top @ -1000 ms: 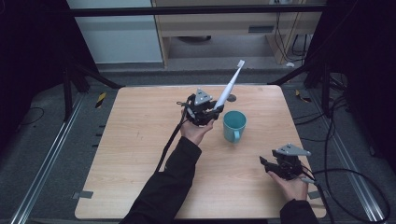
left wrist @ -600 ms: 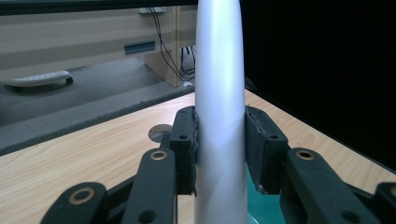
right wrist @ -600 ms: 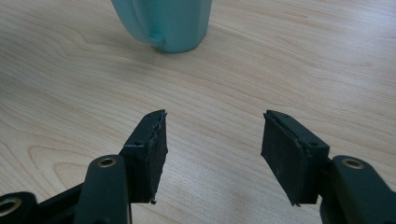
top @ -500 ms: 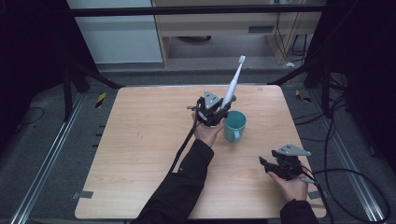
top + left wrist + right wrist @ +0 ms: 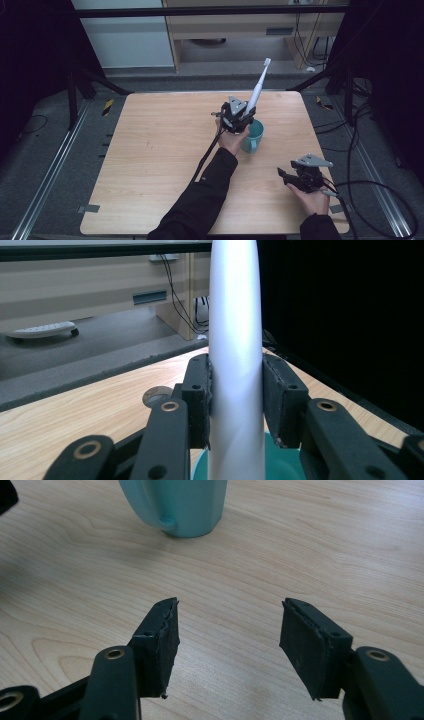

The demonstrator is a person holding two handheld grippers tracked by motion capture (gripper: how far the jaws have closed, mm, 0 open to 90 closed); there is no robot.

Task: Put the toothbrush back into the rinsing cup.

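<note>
**Toothbrush held over the teal mug**

The left gripper (image 5: 239,116) clamps a white electric toothbrush (image 5: 256,91) by its handle, both pads pressed flat against the barrel in the left gripper view (image 5: 235,400). In the high view the toothbrush rises tilted up and away from the person, its small brush head topmost and leaning toward the far right of the table (image 5: 150,150). Its lower end hangs just above the teal mug (image 5: 252,136), whose teal rim (image 5: 280,460) shows below the jaws in the left gripper view. Whether the handle's tip has entered the mug cannot be told

The mug stands upright on the light wooden table, right of its centre, with its handle turned toward the person. It sits directly under and beside the left gripper

The right gripper (image 5: 287,176) rests low near the table's near right corner, well apart from the mug. In the right gripper view (image 5: 227,645) its jaws stand apart with only bare wood between them; they grip nothing. That view looks along the tabletop toward the mug's base and handle (image 5: 175,505)

A small roll of tape (image 5: 157,395) lies on the table beyond the left gripper
</note>
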